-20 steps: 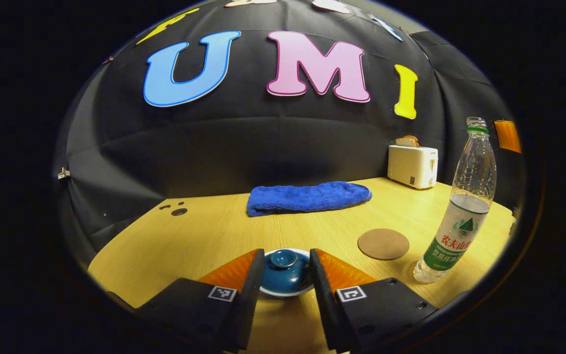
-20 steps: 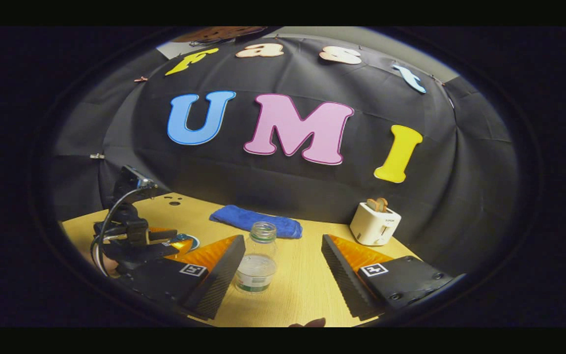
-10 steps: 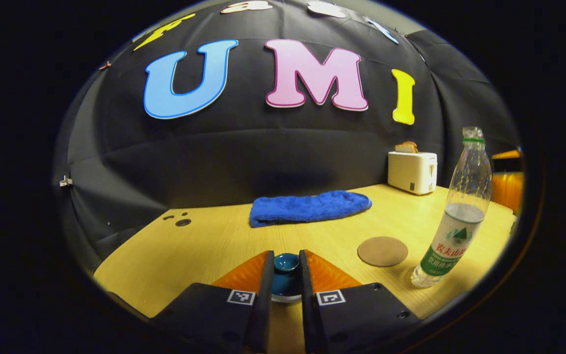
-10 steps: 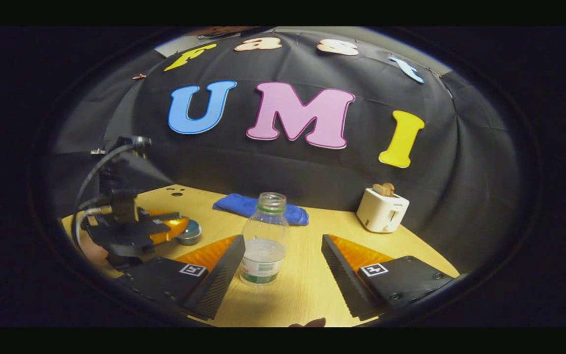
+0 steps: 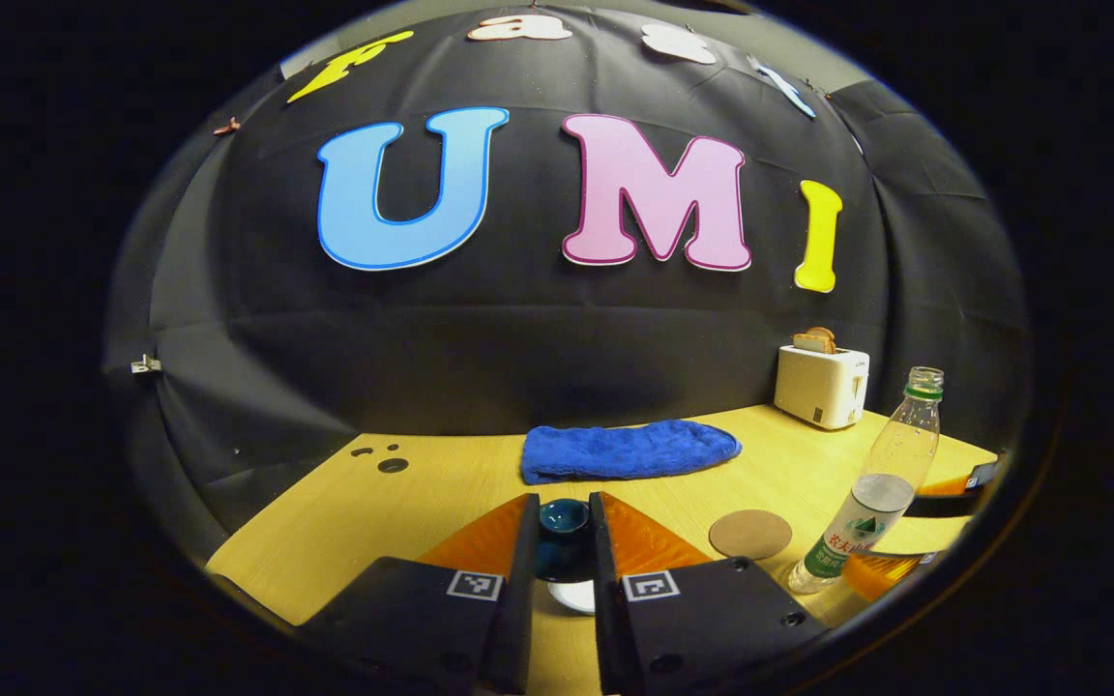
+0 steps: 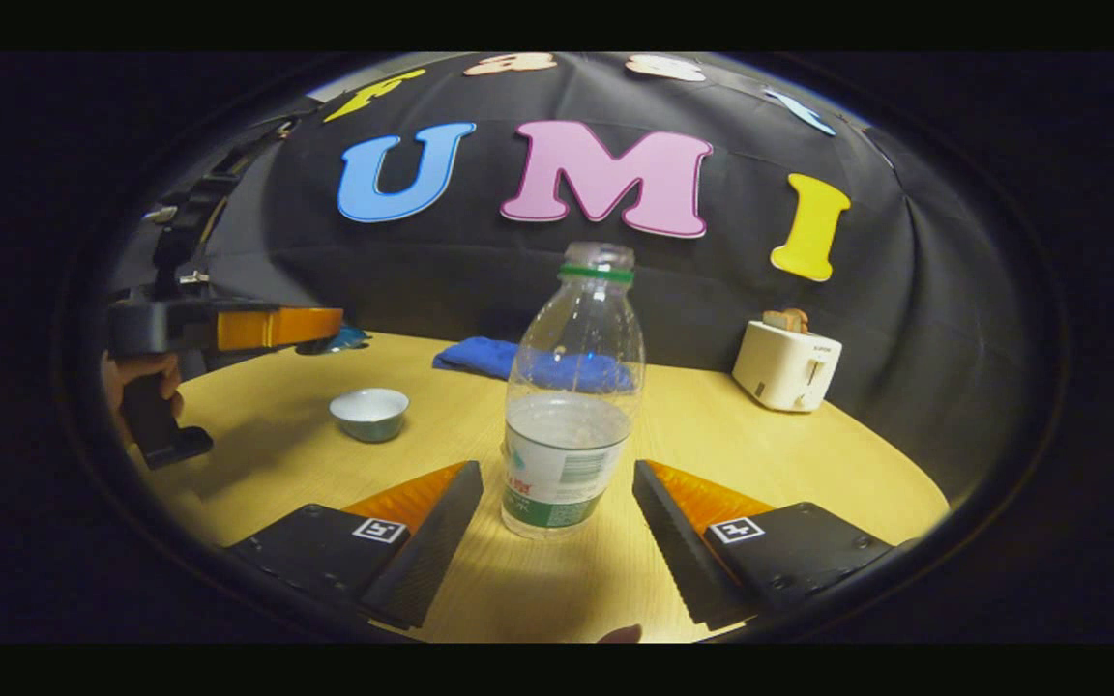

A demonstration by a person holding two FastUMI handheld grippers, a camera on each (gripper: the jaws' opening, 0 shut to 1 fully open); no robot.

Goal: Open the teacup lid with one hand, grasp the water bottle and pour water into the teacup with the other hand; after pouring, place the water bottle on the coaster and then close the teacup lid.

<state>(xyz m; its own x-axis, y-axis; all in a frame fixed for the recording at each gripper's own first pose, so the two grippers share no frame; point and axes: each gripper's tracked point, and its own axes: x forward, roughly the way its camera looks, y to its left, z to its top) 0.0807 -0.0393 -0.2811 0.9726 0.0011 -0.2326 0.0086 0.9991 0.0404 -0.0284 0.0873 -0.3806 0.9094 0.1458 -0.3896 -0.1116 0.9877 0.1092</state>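
The teacup lid [image 5: 564,517] is hanging pinched by its knob between the two fingers of the left gripper [image 5: 562,561], raised clear above the teacup [image 6: 369,413], whose pale rim is peeking out just beneath it in the left gripper view. The cup is sitting open and upright toward the near left part of the wooden table [image 6: 712,425], and, as far as the right gripper view lets me judge, looking empty. So the lid-opening step is looking done; grasping, pouring, setting the bottle on the coaster and re-lidding are all still waiting.

The water bottle [image 6: 571,406] is standing upright near the table's front edge, long axis vertical, its uncapped mouth pointing straight up (roughly a third full by the look of it). The right gripper [image 6: 557,522] is spread wide, its fingers flanking the bottle's base on either side without touching it, so the grasp is being lined up rather than made.

The round coaster [image 5: 750,534] is lying flat between cup and bottle. Farther back, a blue towel [image 5: 630,450] is lying along the rear edge, and a white toaster [image 5: 821,385] is standing at the far right corner.
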